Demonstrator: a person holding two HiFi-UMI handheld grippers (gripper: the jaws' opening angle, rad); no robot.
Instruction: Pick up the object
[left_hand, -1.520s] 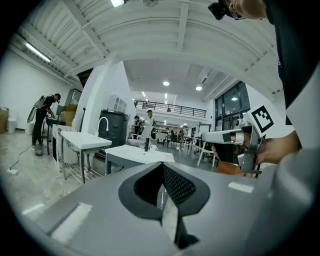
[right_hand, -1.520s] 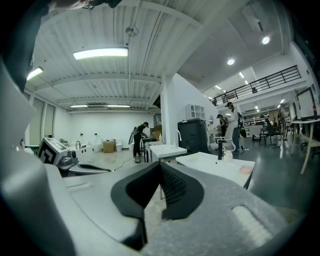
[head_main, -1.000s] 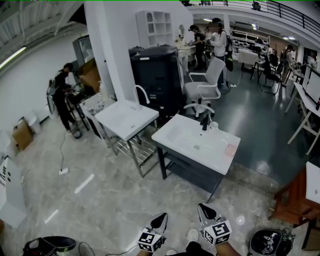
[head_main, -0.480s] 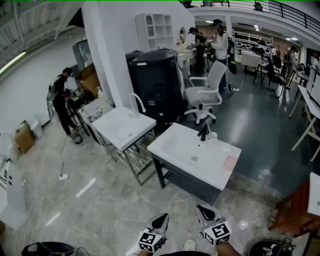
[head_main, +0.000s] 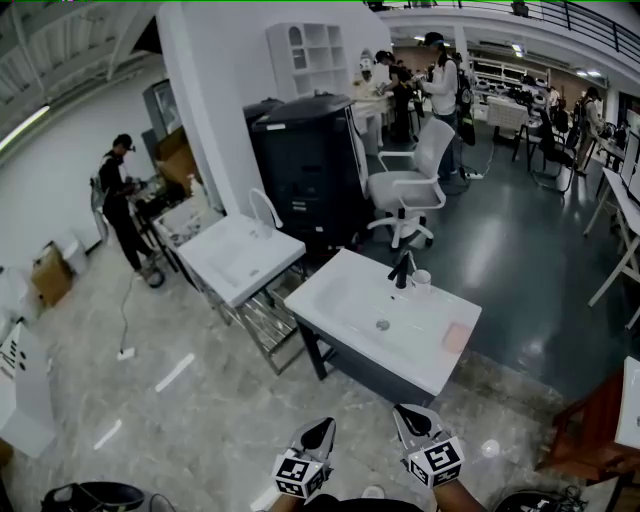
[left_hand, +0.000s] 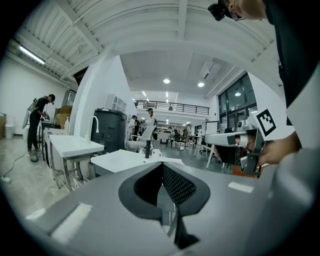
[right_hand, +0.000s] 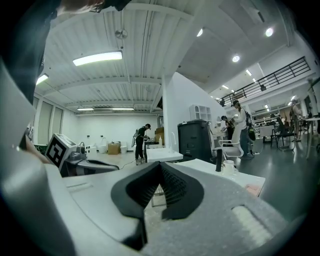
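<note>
Jaws met pad to pad on both tools, with nothing between them. The left gripper (head_main: 319, 436) and the right gripper (head_main: 411, 421), two in all, were closed and empty. They were held side by side at the bottom of the head view. Each gripper view showed the same thing, the dark pads touching at the tip with no gap.

Both hung over the pale floor (head_main: 200, 400) just in front of the nearer sink unit (head_main: 340, 300), apart from it and pointed toward it.

Three loose or fixed things stood on that unit:
- One black faucet (head_main: 402, 270) stood upright at its far edge.
- One white cup (head_main: 421, 282) stood just right of the faucet.
- One pink pad (head_main: 456, 337) lay flat near its right corner.

Which of these was the object to pick up could not be told. The cup and the pad both sat well apart from the two grippers.

To the left of the nearer sink unit stood a second sink unit (head_main: 240, 262) with one curved white faucet (head_main: 263, 205). Behind it were one black cabinet (head_main: 310, 165) and one white office chair (head_main: 410, 180). Far to its left one person (head_main: 117, 200) bent over a cart. Beyond the chair were a few more people, too small to count surely.
</note>
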